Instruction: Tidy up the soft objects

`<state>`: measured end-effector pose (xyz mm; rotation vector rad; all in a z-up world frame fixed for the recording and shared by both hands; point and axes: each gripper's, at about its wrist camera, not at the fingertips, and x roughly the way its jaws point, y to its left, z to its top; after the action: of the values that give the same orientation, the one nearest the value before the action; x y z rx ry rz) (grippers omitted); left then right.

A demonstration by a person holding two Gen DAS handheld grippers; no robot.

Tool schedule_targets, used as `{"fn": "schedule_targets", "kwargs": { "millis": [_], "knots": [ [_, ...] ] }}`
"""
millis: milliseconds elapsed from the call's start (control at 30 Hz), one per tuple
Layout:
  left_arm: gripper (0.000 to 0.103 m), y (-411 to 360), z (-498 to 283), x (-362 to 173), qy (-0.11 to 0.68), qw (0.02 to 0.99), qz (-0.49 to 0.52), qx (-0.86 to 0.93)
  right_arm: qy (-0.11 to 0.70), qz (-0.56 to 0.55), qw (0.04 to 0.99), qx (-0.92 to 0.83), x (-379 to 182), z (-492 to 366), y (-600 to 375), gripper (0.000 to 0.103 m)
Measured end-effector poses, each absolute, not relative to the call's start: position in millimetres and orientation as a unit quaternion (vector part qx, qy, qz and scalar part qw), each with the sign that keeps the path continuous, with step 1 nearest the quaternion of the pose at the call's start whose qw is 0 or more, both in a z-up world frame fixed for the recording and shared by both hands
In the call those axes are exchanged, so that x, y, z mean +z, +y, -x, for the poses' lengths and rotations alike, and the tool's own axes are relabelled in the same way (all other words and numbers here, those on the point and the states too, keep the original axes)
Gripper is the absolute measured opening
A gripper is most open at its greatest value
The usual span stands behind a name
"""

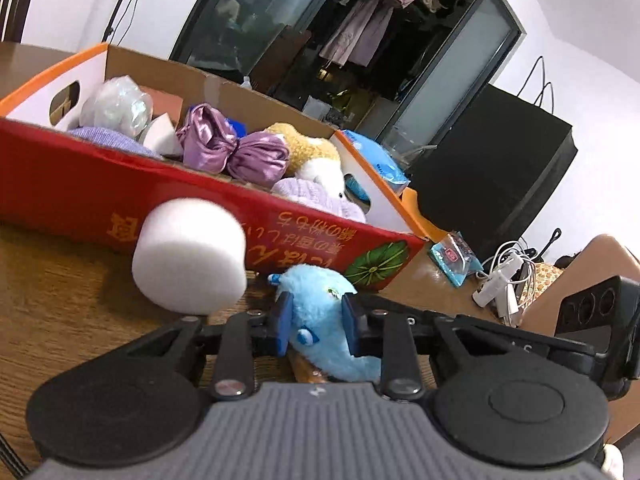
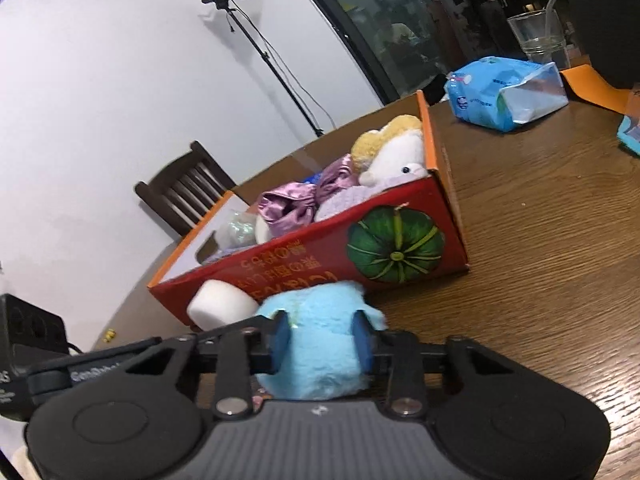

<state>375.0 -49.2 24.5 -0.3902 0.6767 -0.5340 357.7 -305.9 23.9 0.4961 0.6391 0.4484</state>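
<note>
Left wrist view: blue plush [image 1: 320,312] lies lengthwise toward me.
My tongs: left gripper [image 1: 318,322] and right gripper [image 2: 322,340] both pinch it.
Obstruction: white foam [image 1: 190,256], red box [image 1: 72,184] just beyond.

The red box [image 2: 304,256] wall and white foam cylinder [image 1: 190,258] block the path ahead.

White walls [image 2: 100,100], wooden chair [image 2: 188,196]

Red box [image 1: 80,196] green pumpkin print; blue plush [image 1: 320,304]; white foam [image 1: 192,256]
</note>
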Motion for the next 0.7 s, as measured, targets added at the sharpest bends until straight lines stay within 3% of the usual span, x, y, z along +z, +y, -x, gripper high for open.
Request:
{"fn": "schedule_targets", "kwargs": {
  "millis": [67,100,200,300,467,533,567,600,667,700],
  "knots": [
    [0.021,-52,-368,33,0.307,0.896,0.177,-0.267,0.301,-0.240,0.895,0.225,28,-355,-303,0.012],
    [0.007,-53,-365,37,0.297,0.894,0.176,-0.285,0.296,-0.231,0.899,0.224,31,-353,-303,0.012],
    [0.001,-59,-346,51,0.279,0.879,0.183,-0.339,0.297,-0.230,0.891,0.254,37,-348,-301,0.008],
    [0.002,-65,-317,55,0.268,0.885,0.163,-0.344,0.294,-0.211,0.891,0.273,44,-324,-290,0.006],
    [0.005,-52,-287,44,0.284,0.896,0.163,-0.299,0.291,-0.203,0.901,0.249,42,-286,-295,0.012],
    [0.006,-50,-291,41,0.302,0.902,0.155,-0.268,0.282,-0.194,0.912,0.226,46,-288,-302,0.028],
    [0.007,-48,-295,40,0.307,0.904,0.153,-0.255,0.277,-0.193,0.915,0.221,50,-293,-305,0.044],
    [0.007,-48,-301,40,0.312,0.906,0.153,-0.240,0.273,-0.192,0.914,0.232,53,-302,-308,0.053],
    [0.011,-52,-313,40,0.317,0.904,0.164,-0.235,0.276,-0.203,0.904,0.256,53,-326,-312,0.054],
    [0.023,-56,-318,39,0.321,0.904,0.167,-0.230,0.286,-0.214,0.896,0.265,50,-341,-314,0.054]
  ]
}}
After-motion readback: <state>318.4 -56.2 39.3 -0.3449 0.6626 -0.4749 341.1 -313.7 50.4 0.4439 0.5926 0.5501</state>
